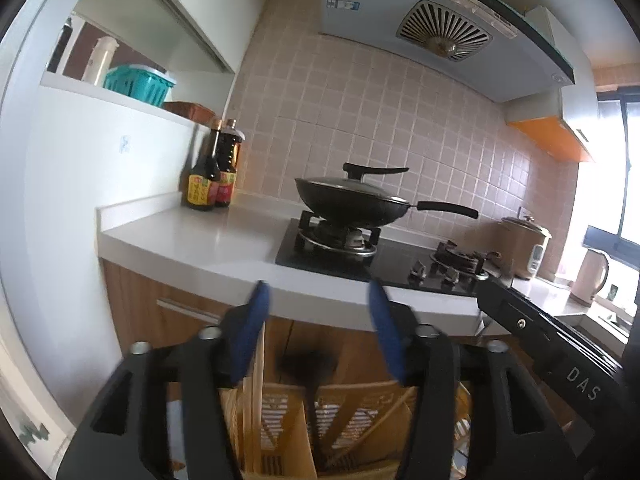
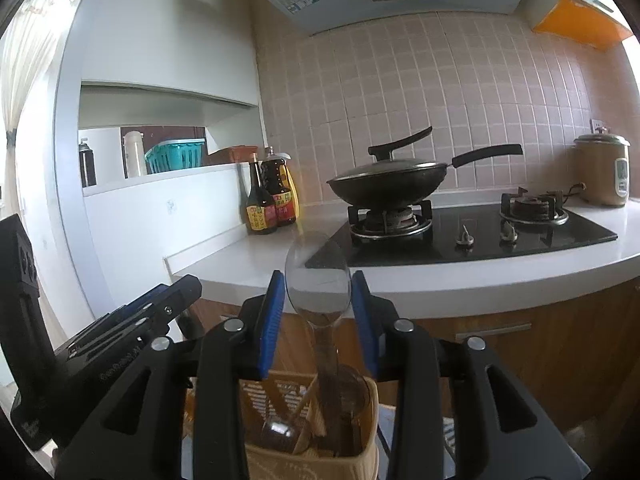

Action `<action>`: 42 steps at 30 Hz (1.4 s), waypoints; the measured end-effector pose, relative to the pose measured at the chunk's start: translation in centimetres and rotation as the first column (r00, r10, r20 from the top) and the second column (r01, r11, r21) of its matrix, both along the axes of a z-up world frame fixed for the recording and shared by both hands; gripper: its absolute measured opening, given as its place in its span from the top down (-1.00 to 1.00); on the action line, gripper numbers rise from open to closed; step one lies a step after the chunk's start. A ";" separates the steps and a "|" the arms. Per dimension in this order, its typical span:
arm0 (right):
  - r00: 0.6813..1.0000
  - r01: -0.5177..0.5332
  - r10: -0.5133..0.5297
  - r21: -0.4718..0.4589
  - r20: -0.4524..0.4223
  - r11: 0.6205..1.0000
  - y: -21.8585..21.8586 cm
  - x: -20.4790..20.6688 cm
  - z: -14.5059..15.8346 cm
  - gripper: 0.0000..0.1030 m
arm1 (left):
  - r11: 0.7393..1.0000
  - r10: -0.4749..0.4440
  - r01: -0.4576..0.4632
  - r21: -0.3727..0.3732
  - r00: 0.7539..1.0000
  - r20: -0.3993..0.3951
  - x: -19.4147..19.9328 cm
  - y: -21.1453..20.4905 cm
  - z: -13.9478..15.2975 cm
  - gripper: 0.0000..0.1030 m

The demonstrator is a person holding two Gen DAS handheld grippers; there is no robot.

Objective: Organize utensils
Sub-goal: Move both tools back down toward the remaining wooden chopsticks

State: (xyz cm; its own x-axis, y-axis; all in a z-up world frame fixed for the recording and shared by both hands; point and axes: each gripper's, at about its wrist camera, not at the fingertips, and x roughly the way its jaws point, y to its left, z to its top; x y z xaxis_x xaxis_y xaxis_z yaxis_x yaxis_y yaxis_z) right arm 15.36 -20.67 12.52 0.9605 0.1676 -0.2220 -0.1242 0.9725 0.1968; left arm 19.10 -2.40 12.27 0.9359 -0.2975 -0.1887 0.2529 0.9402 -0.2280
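In the right wrist view we see the right gripper with its blue-padded fingers apart, flanking the bowl of a clear plastic spoon at the centre of the frame — whether the pads touch the bowl we cannot tell. The spoon stands upright, its handle running down into a beige slotted utensil holder at the bottom centre, which also holds wooden pieces and another clear spoon.

In the left wrist view the left gripper has its fingers wide apart, gripping nothing. Below them, at the bottom centre, sits the same utensil holder, with chopsticks and a black spatula standing in it.

Further out — a white countertop, a lidded black wok on the gas stove, and two sauce bottles at the left of the frame.
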 end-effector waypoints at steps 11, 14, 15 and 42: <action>0.989 -0.007 0.003 -0.025 -0.150 1.000 -0.9 -5.4 2.4 -0.24 | 0.997 -0.062 0.056 -0.050 0.992 -0.113 -5.0 5.3 2.8 -0.04; 0.963 -0.050 0.035 -0.051 -0.266 0.997 -0.2 -6.6 2.1 -0.24 | 0.995 -0.096 0.092 -0.027 0.976 -0.197 -6.3 6.0 2.9 -0.04; 0.950 -0.067 0.046 -0.057 -0.310 0.996 0.2 -6.8 1.7 -0.24 | 0.995 -0.102 0.100 -0.019 0.970 -0.219 -6.7 6.1 2.8 -0.04; 0.598 -0.262 0.137 -0.031 -0.790 0.964 9.6 -6.7 -17.4 0.56 | 0.981 -0.173 0.189 -0.042 0.759 -0.628 -6.9 7.1 -13.2 0.00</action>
State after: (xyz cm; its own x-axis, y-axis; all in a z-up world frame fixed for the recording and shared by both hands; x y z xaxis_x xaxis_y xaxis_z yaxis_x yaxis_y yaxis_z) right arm 8.68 -11.10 -4.91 0.3620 0.2433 -0.8999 -0.1803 0.9654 0.1884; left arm 12.20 4.72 -0.93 0.5365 -0.4375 -0.7217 0.2276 0.8985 -0.3754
